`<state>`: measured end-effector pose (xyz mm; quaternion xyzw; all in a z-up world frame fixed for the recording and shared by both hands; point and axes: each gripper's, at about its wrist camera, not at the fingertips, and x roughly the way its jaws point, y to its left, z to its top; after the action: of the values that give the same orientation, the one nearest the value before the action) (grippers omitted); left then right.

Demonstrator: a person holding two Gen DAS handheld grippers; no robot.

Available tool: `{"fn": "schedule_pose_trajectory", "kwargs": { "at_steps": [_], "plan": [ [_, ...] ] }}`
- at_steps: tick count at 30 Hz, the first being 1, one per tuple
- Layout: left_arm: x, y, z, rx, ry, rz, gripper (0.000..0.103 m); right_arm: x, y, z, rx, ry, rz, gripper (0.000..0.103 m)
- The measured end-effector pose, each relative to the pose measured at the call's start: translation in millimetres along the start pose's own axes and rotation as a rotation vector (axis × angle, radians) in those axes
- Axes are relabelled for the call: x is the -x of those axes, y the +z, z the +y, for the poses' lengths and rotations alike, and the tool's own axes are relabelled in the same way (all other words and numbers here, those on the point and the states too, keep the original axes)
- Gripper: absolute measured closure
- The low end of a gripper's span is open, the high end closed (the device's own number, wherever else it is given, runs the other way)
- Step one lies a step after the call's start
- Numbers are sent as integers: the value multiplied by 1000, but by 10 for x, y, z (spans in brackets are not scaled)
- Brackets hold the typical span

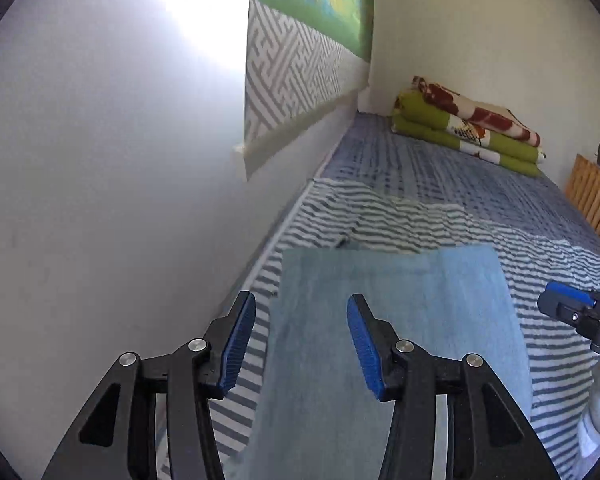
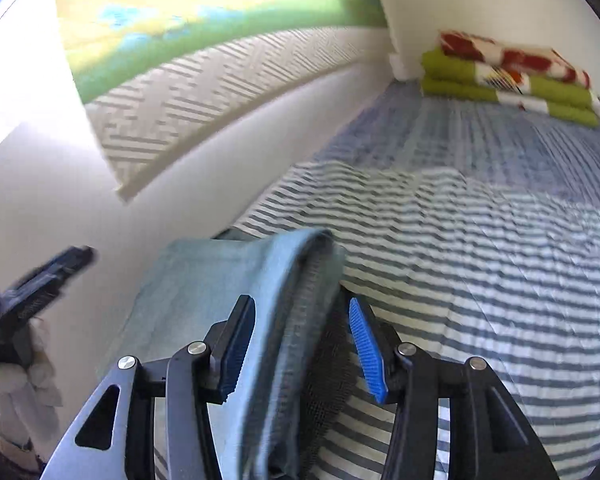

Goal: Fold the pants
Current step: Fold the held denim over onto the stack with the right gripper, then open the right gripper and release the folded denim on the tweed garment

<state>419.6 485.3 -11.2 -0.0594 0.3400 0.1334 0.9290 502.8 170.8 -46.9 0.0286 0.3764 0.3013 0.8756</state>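
Here, two views from cameras mounted on hand-held claws look along a bed covered by a striped sheet (image 1: 400, 216), with a plain wall on the left and a folded green and red blanket (image 1: 468, 128) at the far end. The pants (image 1: 380, 320), light blue denim, lie on the sheet close to the wall, already folded into a flat rectangular panel with a straight far edge. The left claw (image 1: 300, 340) hangs just above the panel's near left part with its blue pads apart and nothing between them; it grips nothing. The right claw (image 2: 300, 344) also stands open, its pads spread on either side of the panel's right-hand edge, where the stacked denim layers and a darker inner layer show; the cloth lies in the gap, but the pads do not appear to press on it. A gloved hand (image 2: 16, 384) holding the left claw shows at the left of the right view. As a judgement, a fold has just been laid down and let go; whether a further fold or only smoothing remains cannot be told.
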Motion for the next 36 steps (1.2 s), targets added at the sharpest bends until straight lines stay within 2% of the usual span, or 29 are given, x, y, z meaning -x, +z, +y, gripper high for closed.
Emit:
{"fn": "schedule_pose_trajectory", "kwargs": {
  "at_steps": [4,6,8,10,13,16,19,23,26,31,36],
  "plan": [
    [-344,-382,41,18,-5,85,52,-212,-97,304,111,40,55,58],
    [-519,-501,80,29,18,120,52,-323,-187,427,171,1,76,58],
    [-646,-571,139,53,3,136,49,-444,-286,483,218,-57,94,58],
    [-735,-613,154,51,24,132,38,-570,-330,465,227,-91,125,59],
    [-862,-618,123,39,87,152,28,-773,-426,411,264,-149,199,60],
    [-734,-578,141,105,133,169,29,-655,-493,541,295,-193,189,60],
    [-375,-649,105,93,173,154,30,-396,-495,519,259,-207,198,58],
    [295,-819,-44,89,103,123,29,131,-619,315,176,-185,223,58],
    [786,-1007,-206,87,76,115,24,620,-837,196,151,-150,219,58],
    [1603,-1363,-589,65,57,126,24,1419,-1207,136,144,-150,206,58],
    [2577,-1767,-1031,100,1,66,22,2257,-1591,167,121,-111,192,53]
  ]
}}
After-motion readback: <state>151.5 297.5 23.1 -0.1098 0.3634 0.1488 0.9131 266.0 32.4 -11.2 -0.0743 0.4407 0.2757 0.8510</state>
